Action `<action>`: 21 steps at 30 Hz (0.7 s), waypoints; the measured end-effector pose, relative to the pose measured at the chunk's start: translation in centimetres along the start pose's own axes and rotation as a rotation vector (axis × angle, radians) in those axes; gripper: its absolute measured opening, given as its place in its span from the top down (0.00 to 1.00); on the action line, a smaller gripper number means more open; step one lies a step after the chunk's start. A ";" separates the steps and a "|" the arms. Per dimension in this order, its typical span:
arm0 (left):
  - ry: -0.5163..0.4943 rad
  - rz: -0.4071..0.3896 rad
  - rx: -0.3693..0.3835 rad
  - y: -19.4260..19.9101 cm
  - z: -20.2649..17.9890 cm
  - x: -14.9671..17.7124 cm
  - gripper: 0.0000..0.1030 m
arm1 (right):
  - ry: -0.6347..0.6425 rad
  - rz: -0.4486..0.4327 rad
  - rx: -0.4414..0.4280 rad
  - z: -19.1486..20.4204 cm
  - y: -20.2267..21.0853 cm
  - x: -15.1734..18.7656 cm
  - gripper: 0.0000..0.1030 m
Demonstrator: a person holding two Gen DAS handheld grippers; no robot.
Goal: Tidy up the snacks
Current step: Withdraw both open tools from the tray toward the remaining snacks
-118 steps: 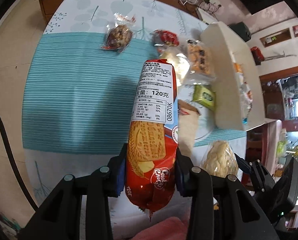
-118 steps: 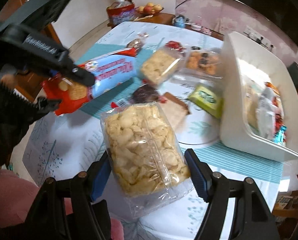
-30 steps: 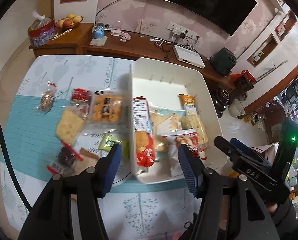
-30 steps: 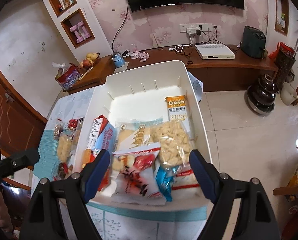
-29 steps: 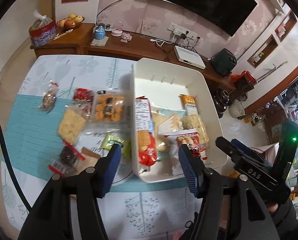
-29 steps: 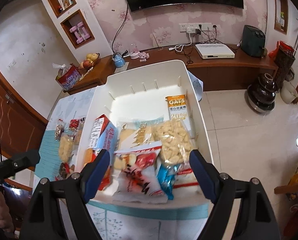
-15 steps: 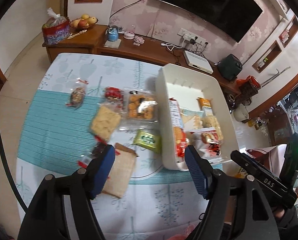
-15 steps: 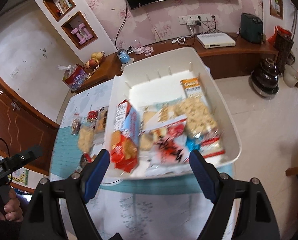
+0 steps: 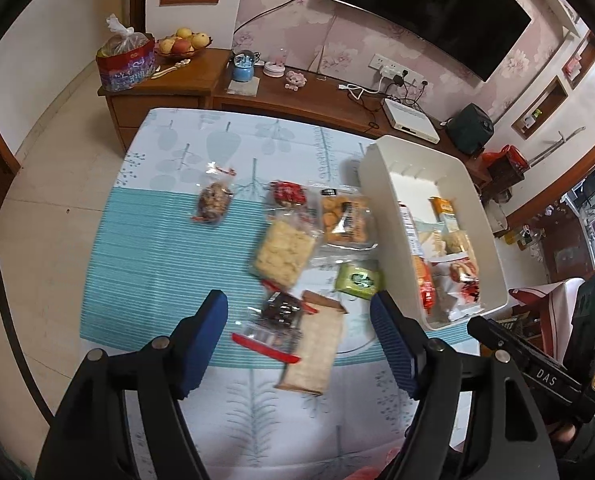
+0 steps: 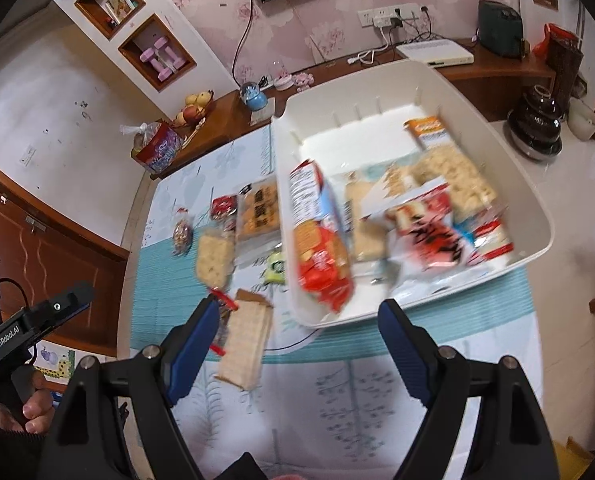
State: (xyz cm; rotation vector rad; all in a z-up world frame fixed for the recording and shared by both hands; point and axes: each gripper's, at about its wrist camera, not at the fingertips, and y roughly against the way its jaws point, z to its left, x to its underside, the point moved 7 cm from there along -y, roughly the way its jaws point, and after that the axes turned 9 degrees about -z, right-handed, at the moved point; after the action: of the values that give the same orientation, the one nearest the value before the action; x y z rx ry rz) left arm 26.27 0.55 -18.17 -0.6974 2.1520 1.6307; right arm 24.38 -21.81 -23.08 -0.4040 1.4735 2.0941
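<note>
The white bin [image 9: 377, 200] stands on the table's right side and holds a red biscuit pack [image 9: 423, 280], a puffed-snack bag [image 10: 453, 176] and other packets. My left gripper [image 9: 297, 304] hangs open above a dark packet with red trim [image 9: 277, 316] and a tan cracker pack [image 9: 313, 348], with nothing between its pads. The right gripper [image 10: 299, 306] is open and empty over the bin's [image 10: 537, 216] near left corner. Loose on the cloth lie a green packet [image 9: 357, 278], a yellow cracker bag [image 9: 283, 252], a cookie tray [image 9: 345, 220], a red sweet [image 9: 287, 194] and a nut bag [image 9: 213, 200].
A teal striped runner [image 9: 145, 264] crosses the leaf-print tablecloth. A wooden sideboard [image 9: 185, 88] with a fruit bowl and a blue jar stands behind the table. A hand [image 10: 25, 404] holds the left gripper's handle at the right wrist view's left edge.
The biscuit pack and the puffed-snack bag left the grippers and now lie in the bin. Both grippers have slid left from the bin toward the loose snacks. The left jaws stand wider.
</note>
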 end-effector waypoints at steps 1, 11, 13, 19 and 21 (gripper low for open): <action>-0.005 0.002 0.000 -0.1 0.5 -0.2 0.29 | -0.002 0.005 0.001 0.4 -0.2 0.3 0.20; -0.099 0.055 -0.003 -2.2 3.6 -1.7 0.29 | -0.054 0.061 0.039 3.2 -3.1 3.2 0.20; -0.114 0.064 -0.014 -2.9 4.2 -2.2 0.29 | -0.072 0.074 0.052 3.5 -3.8 3.9 0.20; -0.133 0.074 -0.018 -4.9 5.5 -4.0 0.29 | -0.101 0.123 0.086 4.5 -6.0 6.0 0.20; -0.138 0.082 -0.019 -5.6 5.8 -4.4 0.29 | -0.104 0.146 0.105 4.8 -7.0 6.7 0.20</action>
State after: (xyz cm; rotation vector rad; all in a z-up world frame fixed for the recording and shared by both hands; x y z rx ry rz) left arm 33.02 5.65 -21.80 -0.4928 2.0943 1.6906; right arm 23.36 -13.78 -30.32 -0.1490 1.5840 2.1028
